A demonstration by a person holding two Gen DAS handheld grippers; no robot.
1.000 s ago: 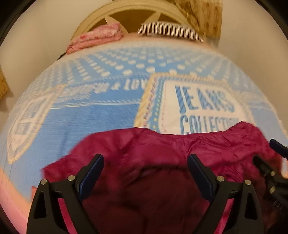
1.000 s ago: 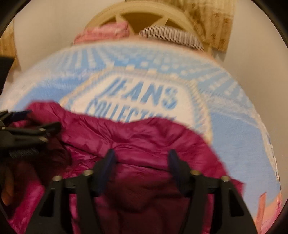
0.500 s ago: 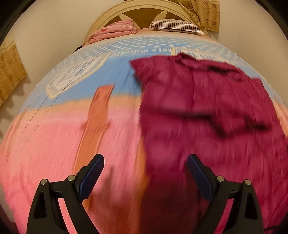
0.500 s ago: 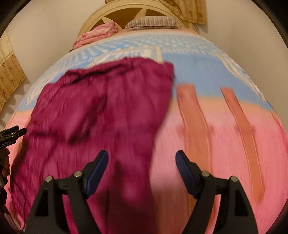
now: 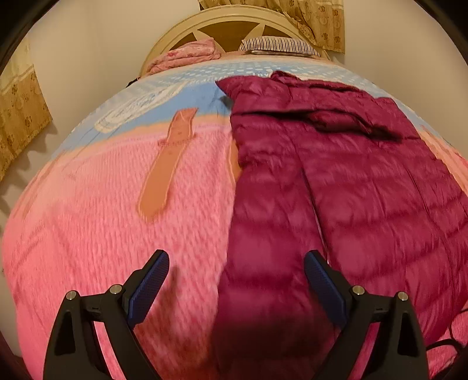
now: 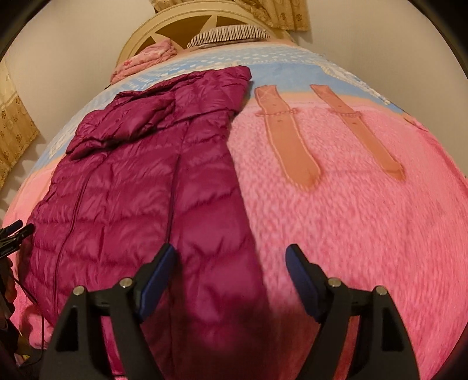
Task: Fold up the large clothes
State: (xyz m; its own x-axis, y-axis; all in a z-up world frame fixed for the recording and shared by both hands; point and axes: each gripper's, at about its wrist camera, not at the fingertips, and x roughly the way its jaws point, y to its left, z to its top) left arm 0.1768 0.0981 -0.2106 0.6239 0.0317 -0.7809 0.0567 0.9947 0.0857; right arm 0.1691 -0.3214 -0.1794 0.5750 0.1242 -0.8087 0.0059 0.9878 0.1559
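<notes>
both hand-held grippers, left (image 5: 236,280) and right (image 6: 231,273), wide and empty over the jacket's (image 6: 140,187) near edges, bare blanket (image 6: 351,233) alongside

1. A bed (image 5: 87,233) is carrying everything, and a pink and blue blanket (image 6: 351,233) is covering it (orange strap shapes are showing on it).
2. A magenta quilted coat (image 6: 146,190) is lying flat on the blanket, lengthwise.
3. A folded pink cloth (image 5: 187,54) and a striped pillow (image 5: 280,45) are resting at the headboard (image 5: 225,22) end.
</notes>
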